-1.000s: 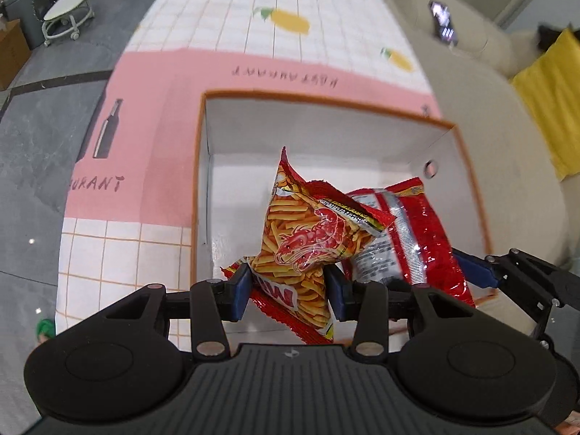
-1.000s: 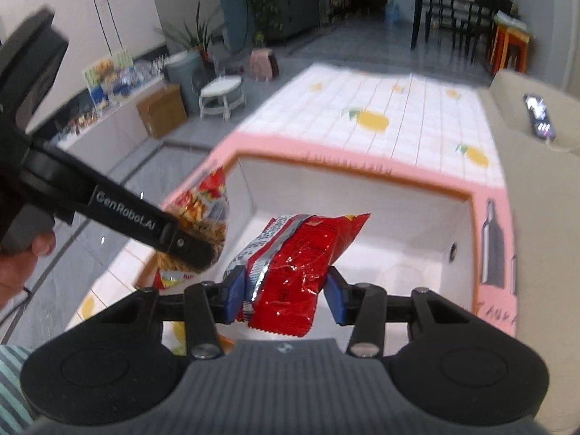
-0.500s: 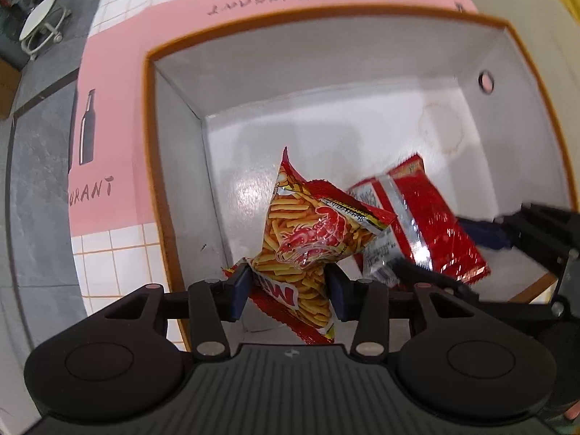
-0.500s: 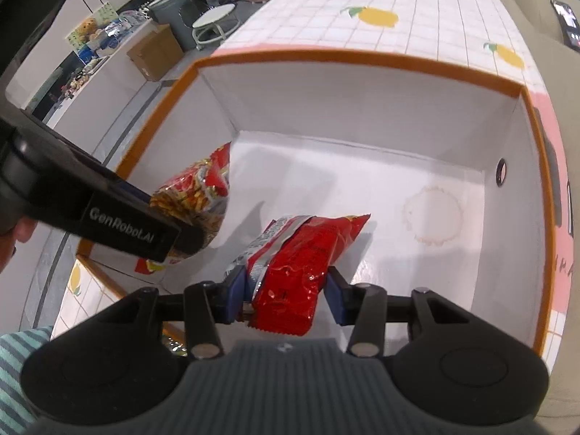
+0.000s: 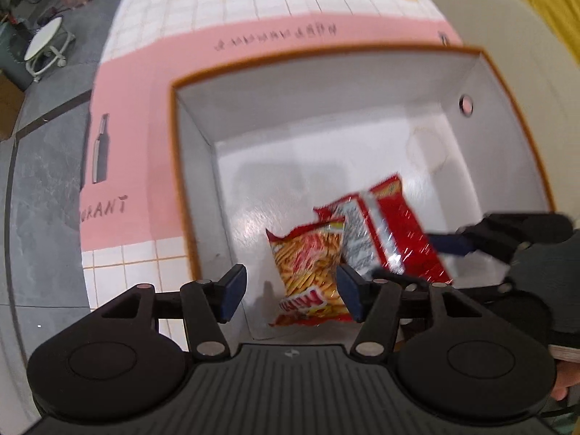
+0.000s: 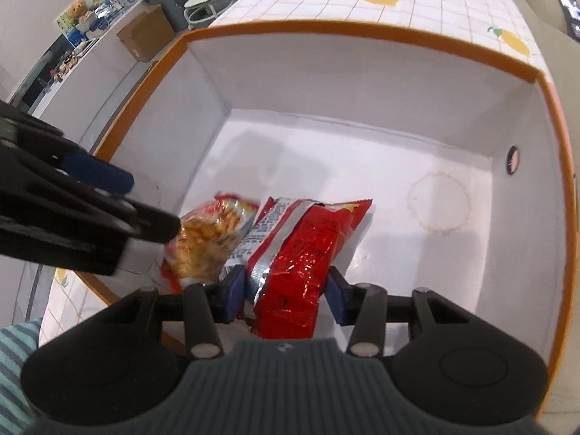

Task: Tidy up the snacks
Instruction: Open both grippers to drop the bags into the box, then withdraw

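A white box with an orange rim (image 5: 326, 54) (image 6: 362, 36) stands on the tablecloth. An orange-and-red snack bag (image 5: 311, 268) (image 6: 206, 243) lies loose on the box floor near the front left corner. My left gripper (image 5: 290, 290) is open above it, jaws wide apart. A red foil snack bag (image 6: 301, 253) (image 5: 391, 232) sits between the jaws of my right gripper (image 6: 282, 290), low inside the box. The right jaws look a little apart around it; I cannot tell if they still grip.
The table has a pink and white tiled cloth (image 5: 145, 108) with lemon prints. A beige sofa (image 5: 525, 72) lies to the right, grey floor with a round stool (image 5: 43, 47) to the left. A cardboard carton (image 6: 145, 32) stands on the floor.
My left gripper has opened and the orange snack bag has dropped onto the box floor. The right gripper has gone lower into the box with the red bag.
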The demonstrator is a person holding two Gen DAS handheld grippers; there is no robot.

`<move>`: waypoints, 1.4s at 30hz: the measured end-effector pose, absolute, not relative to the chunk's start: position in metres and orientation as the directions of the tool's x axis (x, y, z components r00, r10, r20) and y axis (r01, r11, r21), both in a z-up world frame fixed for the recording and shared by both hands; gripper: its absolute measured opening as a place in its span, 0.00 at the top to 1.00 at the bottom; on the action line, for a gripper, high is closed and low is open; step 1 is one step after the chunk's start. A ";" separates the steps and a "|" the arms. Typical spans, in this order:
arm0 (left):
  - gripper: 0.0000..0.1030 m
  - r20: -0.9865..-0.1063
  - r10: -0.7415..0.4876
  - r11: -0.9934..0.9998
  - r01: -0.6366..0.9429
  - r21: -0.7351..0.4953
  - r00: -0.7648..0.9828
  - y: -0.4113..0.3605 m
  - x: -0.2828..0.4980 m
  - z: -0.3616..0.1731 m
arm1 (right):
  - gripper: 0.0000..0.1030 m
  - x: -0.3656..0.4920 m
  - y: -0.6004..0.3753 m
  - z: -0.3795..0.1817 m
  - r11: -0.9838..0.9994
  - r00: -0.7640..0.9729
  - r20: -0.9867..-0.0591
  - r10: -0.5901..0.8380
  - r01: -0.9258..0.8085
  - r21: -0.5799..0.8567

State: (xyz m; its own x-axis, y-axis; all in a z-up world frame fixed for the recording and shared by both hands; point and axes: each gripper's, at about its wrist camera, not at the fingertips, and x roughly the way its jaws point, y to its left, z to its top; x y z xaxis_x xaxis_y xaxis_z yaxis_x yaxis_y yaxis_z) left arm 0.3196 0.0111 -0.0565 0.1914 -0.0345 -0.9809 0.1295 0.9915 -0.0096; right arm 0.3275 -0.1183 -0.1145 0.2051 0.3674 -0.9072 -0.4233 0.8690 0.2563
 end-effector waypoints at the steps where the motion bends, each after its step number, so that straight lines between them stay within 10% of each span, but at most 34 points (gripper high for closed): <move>1: 0.35 -0.978 -0.034 0.992 0.122 -0.009 0.207 0.014 0.318 -0.054 | 0.56 0.328 -0.114 -0.116 0.866 0.196 -0.909 0.368 -0.429 0.259; 27: 0.35 -0.925 -0.132 0.989 0.104 -0.101 0.356 0.024 0.265 0.001 | 0.39 0.298 -0.106 -0.072 0.892 0.262 -0.914 0.310 -0.412 0.185; 42: 0.29 -0.727 -0.229 0.968 0.227 -0.103 0.647 0.001 0.143 0.039 | 0.32 0.182 -0.161 -0.002 0.923 0.554 -0.769 0.319 -0.366 0.119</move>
